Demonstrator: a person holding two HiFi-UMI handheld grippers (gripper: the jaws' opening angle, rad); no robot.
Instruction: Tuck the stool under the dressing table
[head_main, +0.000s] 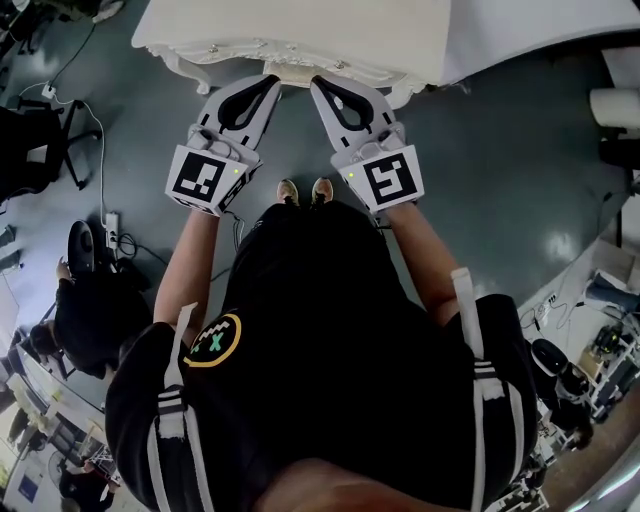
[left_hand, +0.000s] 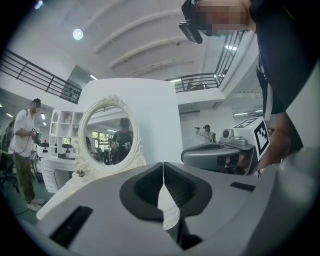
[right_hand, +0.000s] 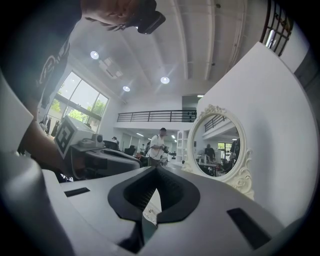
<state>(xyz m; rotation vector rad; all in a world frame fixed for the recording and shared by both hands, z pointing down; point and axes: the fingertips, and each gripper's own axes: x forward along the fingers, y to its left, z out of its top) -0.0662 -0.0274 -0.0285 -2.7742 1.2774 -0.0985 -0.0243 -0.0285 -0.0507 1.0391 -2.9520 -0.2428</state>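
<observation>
The white dressing table (head_main: 300, 25) with carved edges stands at the top of the head view. Just under its front edge, between the gripper tips, a pale strip (head_main: 298, 74) shows; I cannot tell whether it is the stool. My left gripper (head_main: 272, 80) and right gripper (head_main: 318, 82) are held side by side, pointing at the table's front, both shut on nothing. In the left gripper view the jaws (left_hand: 163, 164) meet in a thin line before the oval mirror (left_hand: 106, 135). In the right gripper view the jaws (right_hand: 156, 169) are likewise together, with the mirror (right_hand: 217, 146) to the right.
My shoes (head_main: 305, 190) stand on the grey floor before the table. A person (head_main: 90, 310) crouches at the left near a power strip (head_main: 110, 225) and an office chair (head_main: 40, 140). Cluttered gear (head_main: 600, 340) lines the right. Another person (left_hand: 25, 145) stands beyond the table.
</observation>
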